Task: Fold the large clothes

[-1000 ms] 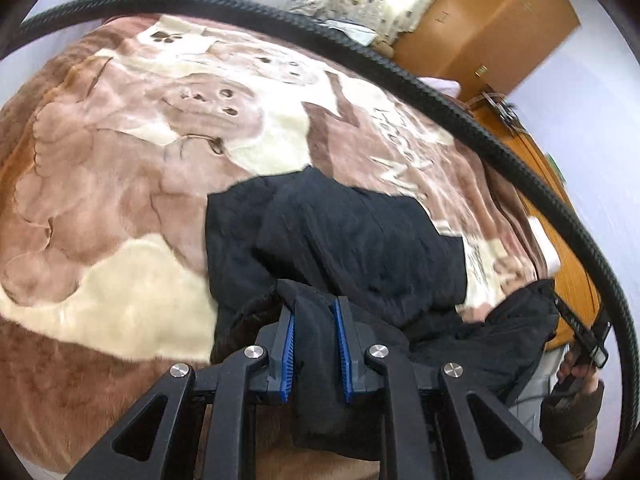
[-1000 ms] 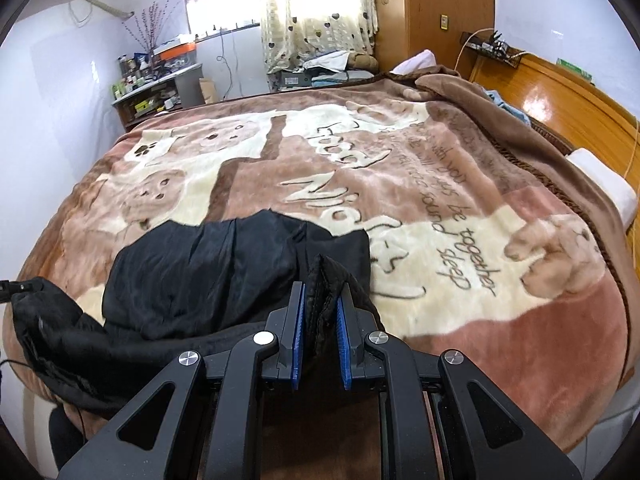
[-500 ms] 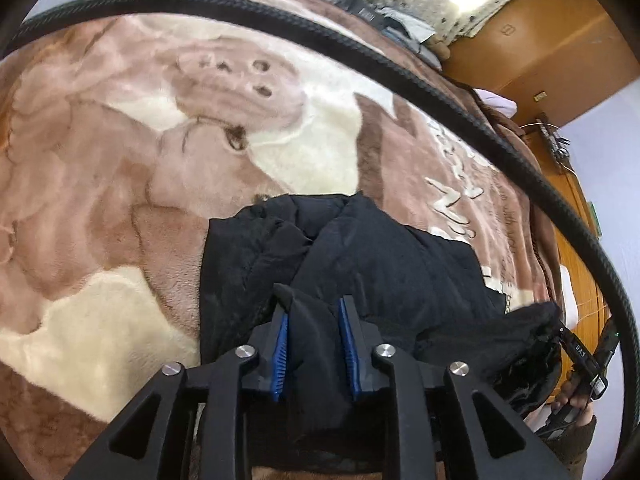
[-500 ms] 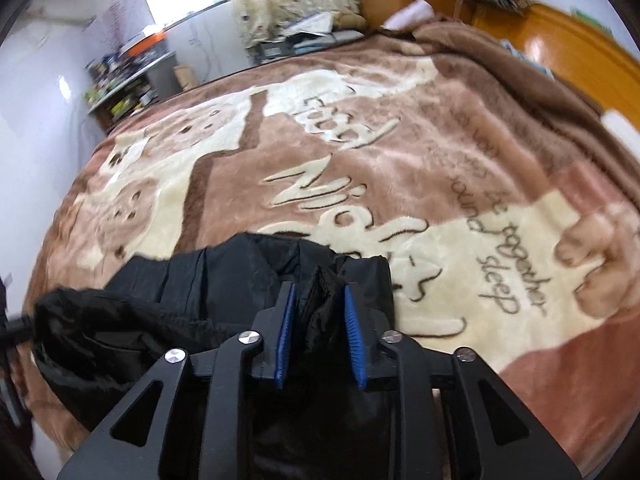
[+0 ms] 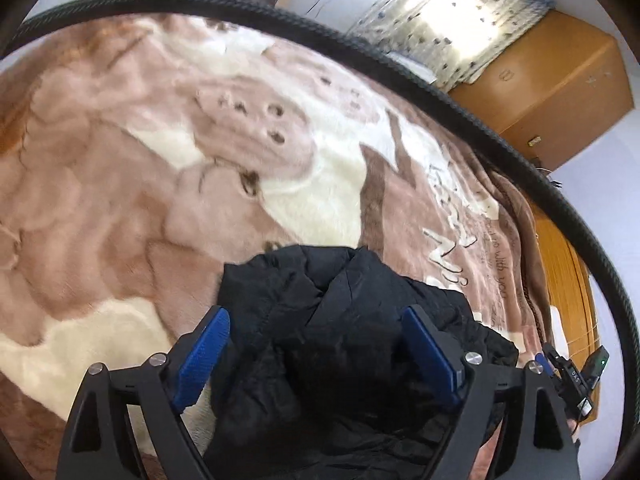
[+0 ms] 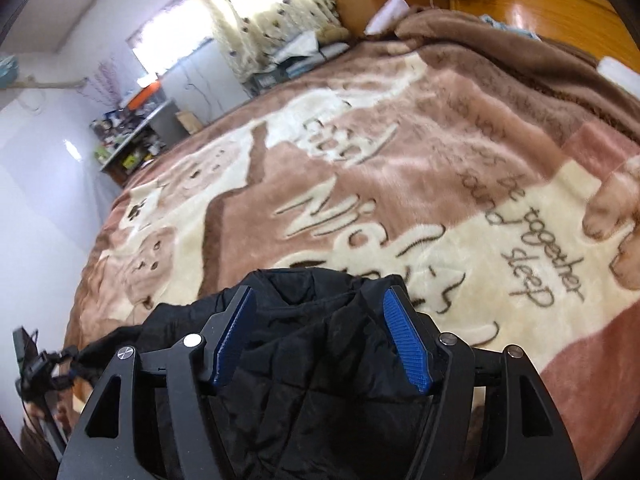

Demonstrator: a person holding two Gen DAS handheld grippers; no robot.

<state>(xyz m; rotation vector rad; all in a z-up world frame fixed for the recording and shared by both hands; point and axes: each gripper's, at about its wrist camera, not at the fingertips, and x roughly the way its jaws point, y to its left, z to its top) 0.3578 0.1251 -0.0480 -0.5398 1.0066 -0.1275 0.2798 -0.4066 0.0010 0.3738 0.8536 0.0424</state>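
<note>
A black quilted jacket lies folded in a heap at the near edge of the bed, on a brown and cream bear blanket. My left gripper is open, its blue pads wide apart over the jacket's left part. My right gripper is also open above the jacket, pads spread on either side of the quilted fabric. Neither holds the cloth. The jacket's near part is hidden under the gripper frames.
The blanket covers the whole bed. A wooden wardrobe and curtained window stand behind. A wooden headboard is at the right. A cluttered shelf stands at the left. A black cable arcs across the left wrist view.
Both grippers were shut on jacket folds; they have opened and let the cloth drop onto the bed. The jacket now lies more bunched forward.
</note>
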